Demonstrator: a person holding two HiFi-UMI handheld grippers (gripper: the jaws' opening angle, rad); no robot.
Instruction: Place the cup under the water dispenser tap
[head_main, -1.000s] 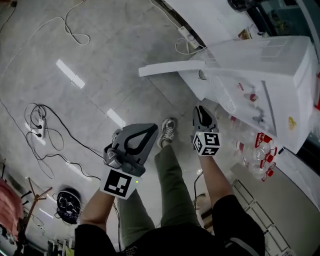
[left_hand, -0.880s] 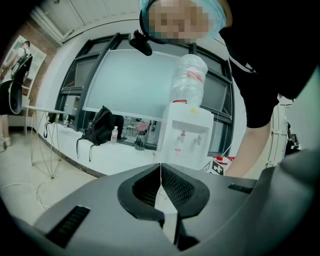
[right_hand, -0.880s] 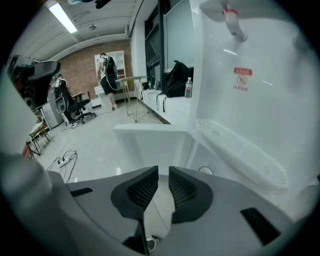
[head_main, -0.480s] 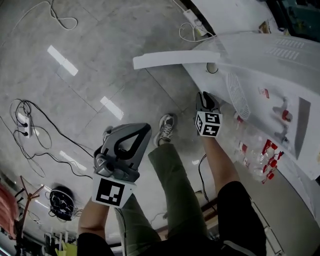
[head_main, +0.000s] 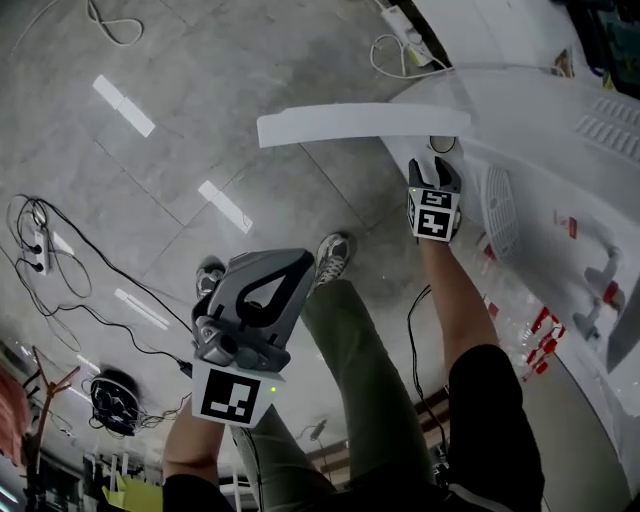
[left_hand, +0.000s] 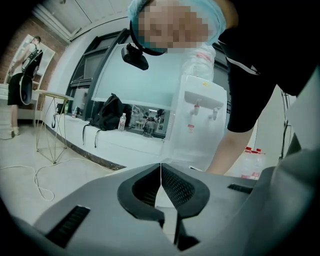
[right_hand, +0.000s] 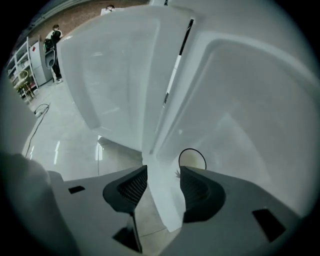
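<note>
The white water dispenser (head_main: 560, 170) fills the head view's right side, with its taps (head_main: 600, 285) at the far right. It also stands far off in the left gripper view (left_hand: 200, 120). A white door panel (head_main: 360, 125) sticks out from it to the left. My right gripper (head_main: 435, 172) is at that panel's inner end. Its jaws (right_hand: 160, 172) are opening, and the panel's edge (right_hand: 162, 200) runs between them without the pads pressing on it. A small dark-rimmed round thing (right_hand: 192, 159) lies just past the right jaw; I cannot tell whether it is the cup. My left gripper (head_main: 255, 300) is shut and empty (left_hand: 161, 170).
Water bottles with red caps (head_main: 540, 335) stand by the dispenser's base. Cables and a power strip (head_main: 40, 250) lie on the grey floor at left, and another strip (head_main: 405, 20) lies at the top. The person's legs and shoes (head_main: 335, 255) are between the grippers.
My right gripper has moved up the picture to the inner end of the white panel. My left gripper has slid lower in the view. The dispenser now sits farther right.
</note>
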